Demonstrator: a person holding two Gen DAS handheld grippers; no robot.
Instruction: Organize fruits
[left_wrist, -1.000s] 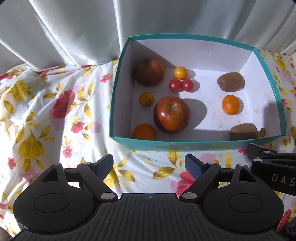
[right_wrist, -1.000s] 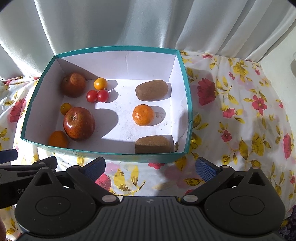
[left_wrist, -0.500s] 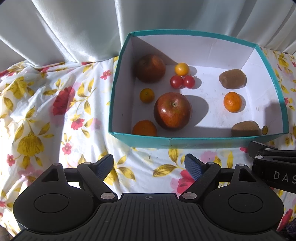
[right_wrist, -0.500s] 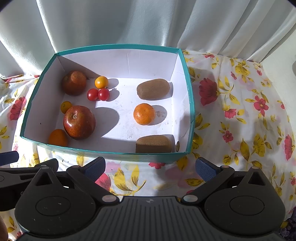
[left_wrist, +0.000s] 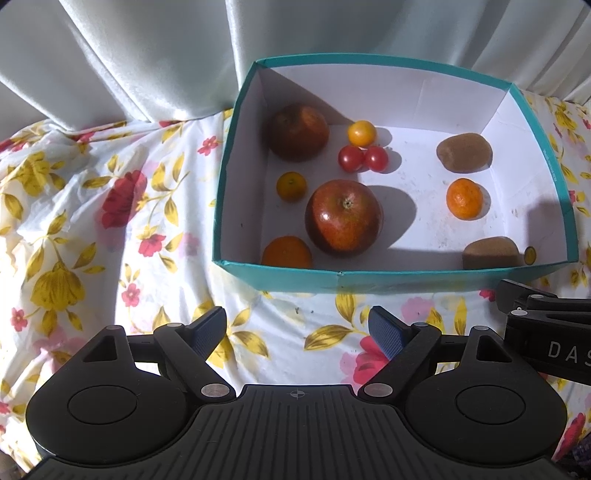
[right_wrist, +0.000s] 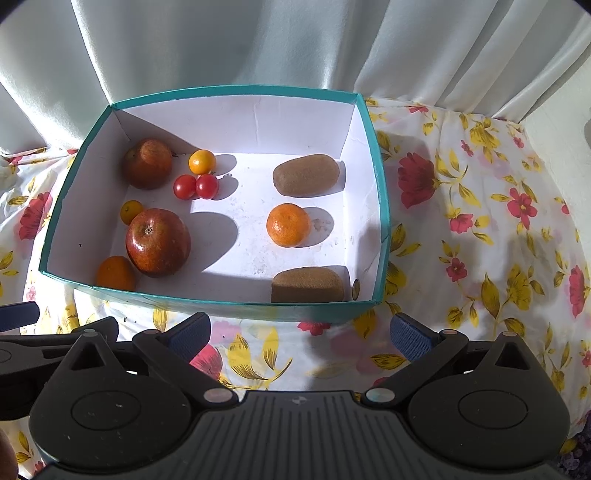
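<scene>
My left gripper and right gripper hover wide and empty over the floral-clothed table, just short of the teal cardboard box holding 2 red apples, 2 brown kiwis, 2 red cherry tomatoes and small orange citrus; white curtain behind.

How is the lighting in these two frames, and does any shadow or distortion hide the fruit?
Left wrist view: hard sunlight, the big apple casts a dark shadow to the right; the near orange sits in the shade of the box. Right wrist view: same harsh contrast, the near kiwi shaded and cut by the wall; fisheye bends the box edges. Both sharp.
</scene>
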